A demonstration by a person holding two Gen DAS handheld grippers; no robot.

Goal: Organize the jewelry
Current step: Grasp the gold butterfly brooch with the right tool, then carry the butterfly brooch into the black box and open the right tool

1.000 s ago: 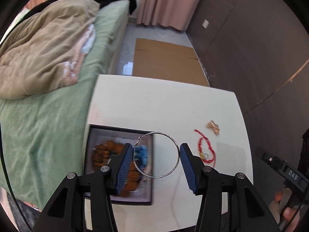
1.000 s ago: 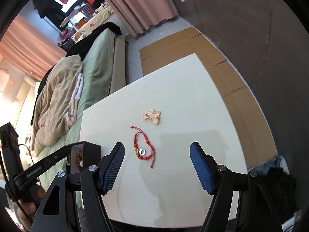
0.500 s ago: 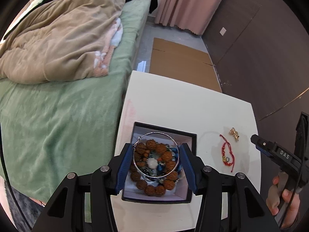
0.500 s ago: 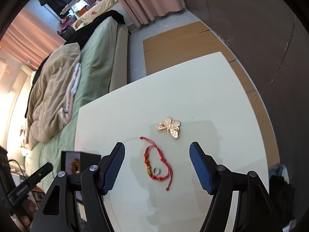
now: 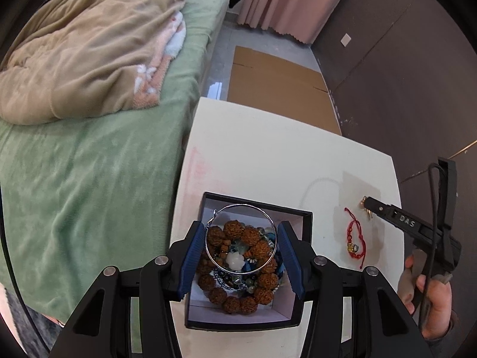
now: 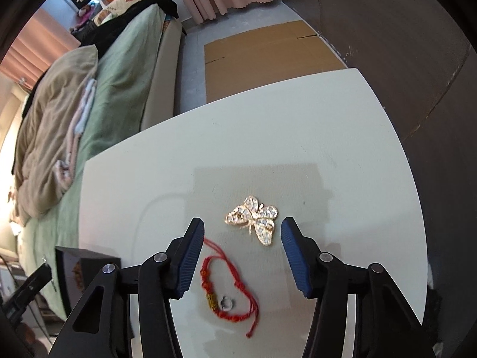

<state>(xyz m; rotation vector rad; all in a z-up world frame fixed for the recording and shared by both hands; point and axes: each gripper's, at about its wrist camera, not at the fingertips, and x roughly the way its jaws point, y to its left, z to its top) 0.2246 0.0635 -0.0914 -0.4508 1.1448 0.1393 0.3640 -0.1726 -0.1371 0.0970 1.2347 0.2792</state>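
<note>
Left wrist view: your left gripper (image 5: pixel 242 256) pinches the thin silver hoop ring (image 5: pixel 241 236) between its blue pads, over the open black jewelry box (image 5: pixel 301 313) of brown beads; box bottom partly hidden | Right wrist view: your right gripper (image 6: pixel 242 255) stands wide apart, empty, above the red cord bracelet (image 6: pixel 229 294), with the gold butterfly brooch (image 6: pixel 255 217) just ahead; small ring blurred.

- Bedroom in a home.
- Bed (image 5: pixel 89 161), green sheet, rumpled beige blanket (image 5: pixel 89 44).
- Pink curtains (image 5: pixel 292 0) beyond the bed's far end.
- White counter (image 5: pixel 268 149) just beside the bed.
</note>
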